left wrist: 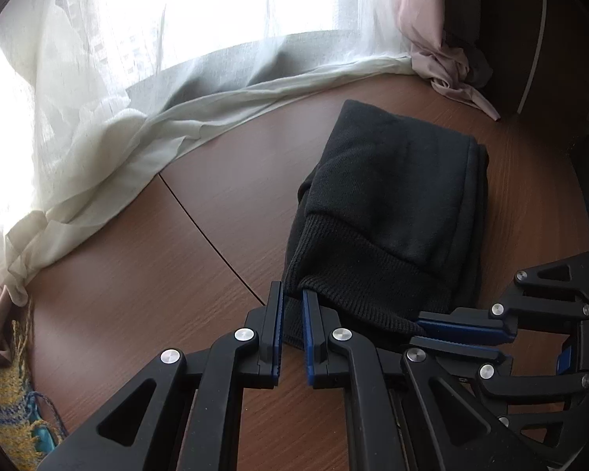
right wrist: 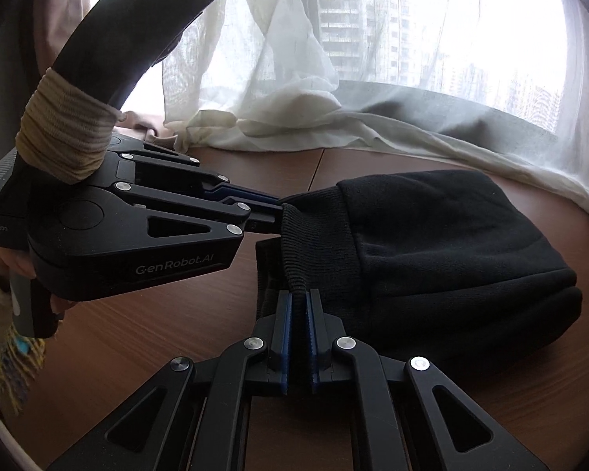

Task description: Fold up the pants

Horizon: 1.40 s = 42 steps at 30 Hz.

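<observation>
Ribbed cuff [left wrist: 333,271] nearest, pants [left wrist: 396,204] seemingly lengthwise away.

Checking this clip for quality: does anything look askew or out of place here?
Nothing serious. The black pants lie folded on the wooden table, both grippers pinching the ribbed cuff. The sheer curtain trails onto the table behind.

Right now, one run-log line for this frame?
pants: folded on table | left gripper: shut on ribbed cuff | right gripper: shut on cuff

Sheer curtain [left wrist: 137,90] on wood table [left wrist: 145,255], pink cloth [left wrist: 447,66].
</observation>
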Available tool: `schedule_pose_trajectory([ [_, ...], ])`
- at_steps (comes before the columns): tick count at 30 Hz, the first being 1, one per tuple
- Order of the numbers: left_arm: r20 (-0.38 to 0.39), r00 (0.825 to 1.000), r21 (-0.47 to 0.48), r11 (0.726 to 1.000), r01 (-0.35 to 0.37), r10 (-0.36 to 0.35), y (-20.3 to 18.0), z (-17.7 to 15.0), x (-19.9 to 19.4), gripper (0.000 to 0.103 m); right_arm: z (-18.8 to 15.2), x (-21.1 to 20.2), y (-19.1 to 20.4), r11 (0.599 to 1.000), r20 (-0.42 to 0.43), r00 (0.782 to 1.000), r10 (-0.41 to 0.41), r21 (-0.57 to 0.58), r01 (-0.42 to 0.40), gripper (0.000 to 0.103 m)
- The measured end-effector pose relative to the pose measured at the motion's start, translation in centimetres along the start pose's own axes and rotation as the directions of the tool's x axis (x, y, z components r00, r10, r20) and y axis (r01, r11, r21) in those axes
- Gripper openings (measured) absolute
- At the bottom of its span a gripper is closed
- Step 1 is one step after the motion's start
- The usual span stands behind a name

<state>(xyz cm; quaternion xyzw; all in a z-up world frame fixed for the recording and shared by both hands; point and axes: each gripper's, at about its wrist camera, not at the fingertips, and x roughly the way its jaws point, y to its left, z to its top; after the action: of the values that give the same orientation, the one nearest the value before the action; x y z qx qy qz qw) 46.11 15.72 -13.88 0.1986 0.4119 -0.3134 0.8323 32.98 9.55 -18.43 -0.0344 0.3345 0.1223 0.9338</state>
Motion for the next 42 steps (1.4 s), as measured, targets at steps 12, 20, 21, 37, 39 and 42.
schedule_pose_trajectory([
  [12,0.063,0.998,-0.115,0.993,-0.021,0.028,0.6,-1.6,-4.7,0.025,0.2,-0.3,-0.4,1.000,-0.008,1.000,0.030,-0.010,-0.030,0.009],
  [20,0.020,1.000,-0.038,0.999,-0.019,0.020,-1.1,-1.9,-3.4,0.025,0.4,-1.6,-1.1,0.999,0.003,0.999,0.036,-0.010,-0.036,0.008],
  [21,0.019,1.000,-0.022,0.999,-0.023,0.024,-1.3,-2.0,-3.4,0.025,0.5,-1.5,-1.1,0.999,0.002,0.999,0.035,-0.013,-0.035,0.008],
  [37,0.035,0.998,-0.150,0.988,-0.037,0.043,0.4,-1.1,-1.0,0.028,0.3,-1.2,-0.8,0.999,-0.015,0.999,0.031,-0.011,-0.031,0.008],
  [39,0.028,0.999,-0.208,0.978,-0.027,0.034,1.1,-1.4,-0.5,0.028,0.3,-1.0,-0.8,0.999,-0.020,0.999,0.034,-0.010,-0.034,0.009],
  [42,0.027,0.999,-0.264,0.964,-0.032,0.040,1.5,-2.0,-0.4,0.030,0.2,-0.5,-0.7,0.999,-0.024,0.999,0.039,-0.018,-0.039,0.009],
])
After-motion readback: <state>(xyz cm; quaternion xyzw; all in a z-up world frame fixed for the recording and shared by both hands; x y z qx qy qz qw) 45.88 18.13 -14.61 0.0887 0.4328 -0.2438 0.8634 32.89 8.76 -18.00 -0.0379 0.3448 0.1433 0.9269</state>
